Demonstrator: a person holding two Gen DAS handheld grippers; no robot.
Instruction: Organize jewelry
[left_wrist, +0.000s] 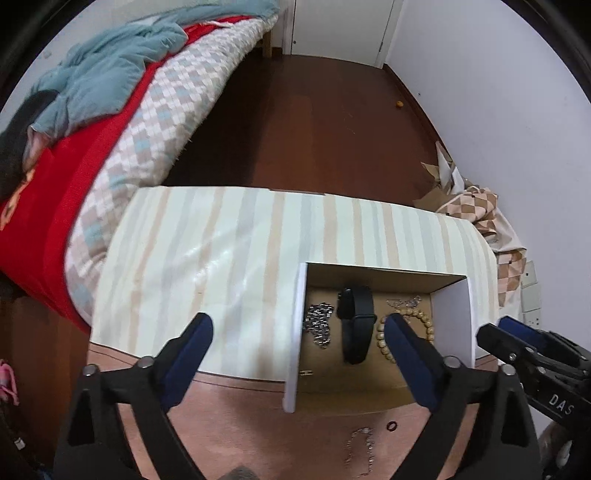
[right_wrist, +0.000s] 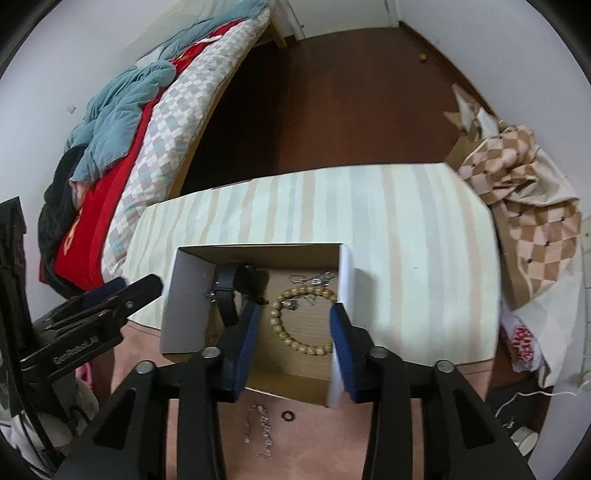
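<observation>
An open cardboard box (left_wrist: 454, 317) (right_wrist: 188, 295) sits on the table. Inside lie a black watch (left_wrist: 355, 321) (right_wrist: 231, 295), a silver chain (left_wrist: 318, 325), a wooden bead bracelet (left_wrist: 424, 317) (right_wrist: 291, 325) and a thin silver necklace (right_wrist: 314, 280). On the pink mat in front of the box lie a silver chain bracelet (left_wrist: 360, 448) (right_wrist: 260, 428) and a small dark ring (left_wrist: 391, 426) (right_wrist: 287, 415). My left gripper (left_wrist: 299, 339) is open and empty, hovering at the box's left wall. My right gripper (right_wrist: 293, 325) is open and empty over the bead bracelet.
A striped cloth (left_wrist: 221, 258) (right_wrist: 406, 240) covers the table's far part. A bed with red and checked covers (left_wrist: 129, 147) stands at the left. A checked bag (right_wrist: 524, 206) and cardboard scraps lie on the floor at the right.
</observation>
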